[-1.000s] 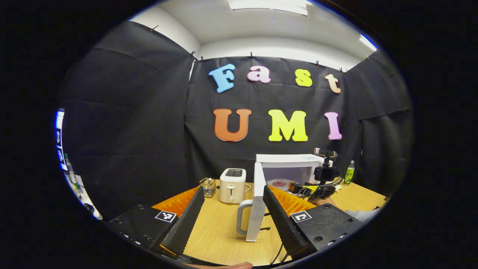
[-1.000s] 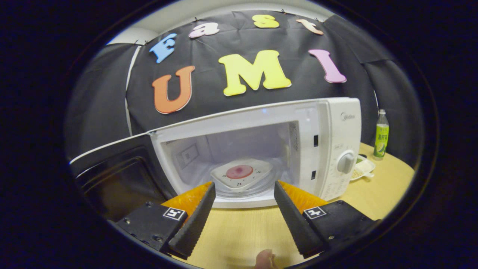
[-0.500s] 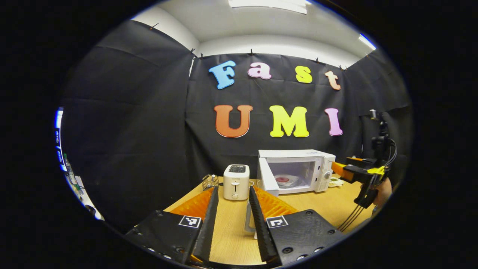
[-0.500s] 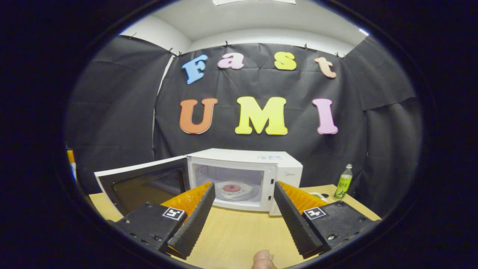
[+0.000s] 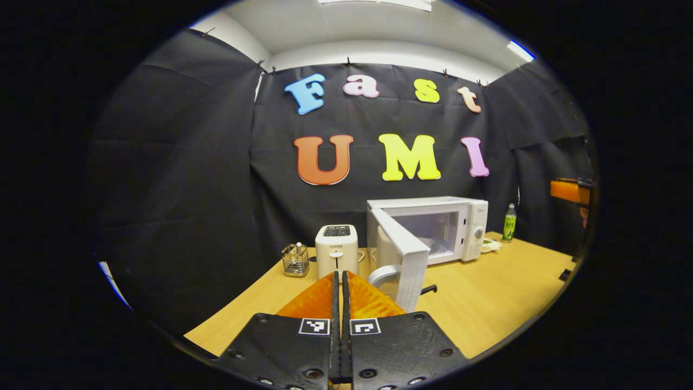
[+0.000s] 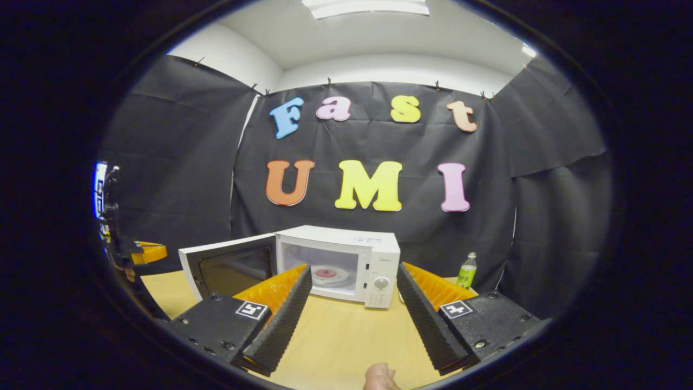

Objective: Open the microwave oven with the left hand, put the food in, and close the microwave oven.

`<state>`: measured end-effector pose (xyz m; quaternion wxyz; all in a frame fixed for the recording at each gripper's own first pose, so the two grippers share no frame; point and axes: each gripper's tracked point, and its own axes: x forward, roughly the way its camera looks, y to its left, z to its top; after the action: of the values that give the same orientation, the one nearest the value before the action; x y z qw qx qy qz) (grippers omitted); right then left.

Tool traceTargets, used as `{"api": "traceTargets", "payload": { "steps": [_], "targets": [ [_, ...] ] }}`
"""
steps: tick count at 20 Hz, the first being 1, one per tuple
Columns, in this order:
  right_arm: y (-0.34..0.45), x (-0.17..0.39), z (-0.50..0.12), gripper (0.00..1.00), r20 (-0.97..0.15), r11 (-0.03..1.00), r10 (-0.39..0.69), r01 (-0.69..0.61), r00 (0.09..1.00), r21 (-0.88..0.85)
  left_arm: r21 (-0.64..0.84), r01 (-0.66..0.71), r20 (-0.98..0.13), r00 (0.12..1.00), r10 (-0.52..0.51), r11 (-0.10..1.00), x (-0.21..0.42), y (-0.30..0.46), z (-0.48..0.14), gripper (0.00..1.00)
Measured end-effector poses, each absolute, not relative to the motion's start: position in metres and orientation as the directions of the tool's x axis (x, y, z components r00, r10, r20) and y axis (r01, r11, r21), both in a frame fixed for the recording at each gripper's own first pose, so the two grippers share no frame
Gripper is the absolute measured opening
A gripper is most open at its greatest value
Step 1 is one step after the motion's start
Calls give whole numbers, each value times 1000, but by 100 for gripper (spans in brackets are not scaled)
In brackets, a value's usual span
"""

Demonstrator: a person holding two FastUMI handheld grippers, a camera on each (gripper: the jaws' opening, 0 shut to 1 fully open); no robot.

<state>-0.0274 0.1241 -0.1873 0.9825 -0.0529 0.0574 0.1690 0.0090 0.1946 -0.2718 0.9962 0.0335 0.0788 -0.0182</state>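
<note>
The white microwave (image 6: 373,254) stands at the back of the wooden table, its door (image 6: 227,265) swung out to the left. Inside it lies a white plate with a pink round of food (image 6: 327,274). My right gripper (image 6: 353,268) is open and empty, well back from the oven and facing its cavity. In the left gripper view the microwave (image 5: 460,216) is farther off, and its door (image 5: 406,260) with a grey handle (image 5: 379,273) angles toward me. My left gripper (image 5: 340,275) is shut with nothing in it, short of the door.
A white toaster (image 5: 337,250) and a small wire basket (image 5: 295,259) stand left of the microwave. To its right are a green bottle (image 5: 509,222) and a small dish (image 5: 490,246). A thumb (image 6: 379,376) shows at the bottom edge.
Both grippers have drawn back from the microwave. My left gripper has gone from open to shut. The right one stays open, and the plate stays inside with the door open.
</note>
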Motion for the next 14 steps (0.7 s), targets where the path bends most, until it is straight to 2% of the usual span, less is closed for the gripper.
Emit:
{"api": "traceTargets", "payload": {
  "steps": [1, 4, 5, 6, 7, 8, 10, 13, 14],
  "targets": [
    [121, -34, -185, 92, -130, 935, 333, -344, 934, -80, 26, 62, -189, 980, -56, 998, 15, 191, -284, 0],
    [108, -44, -178, 92, -130, 934, 341, -351, 931, -66, -1, 90, -199, 976, -89, 996, 35, 187, -301, 0],
    [104, -47, -177, 100, -133, 934, 341, -351, 931, -61, -2, 99, -206, 974, -97, 995, 40, 189, -310, 0],
    [98, -48, -176, 100, -133, 936, 338, -348, 932, -56, -19, 125, -217, 968, -126, 992, 43, 183, -317, 0],
    [93, -50, -175, 92, -133, 938, 333, -343, 933, -55, -28, 142, -214, 966, -145, 989, 44, 179, -320, 0],
    [87, -50, -172, 100, -128, 942, 322, -331, 938, -54, -25, 150, -221, 963, -151, 988, 45, 177, -326, 0],
    [75, -51, -166, 100, -111, 950, 299, -307, 948, -59, -2, 166, -213, 963, -163, 986, 46, 172, -327, 0],
    [67, -53, -162, 100, -89, 954, 283, -290, 955, -78, -4, 242, -170, 956, -239, 970, 42, 148, -317, 0],
    [67, -54, -163, 92, -90, 953, 286, -293, 954, -79, -16, 275, -164, 948, -274, 961, 42, 139, -316, 0]
  ]
}}
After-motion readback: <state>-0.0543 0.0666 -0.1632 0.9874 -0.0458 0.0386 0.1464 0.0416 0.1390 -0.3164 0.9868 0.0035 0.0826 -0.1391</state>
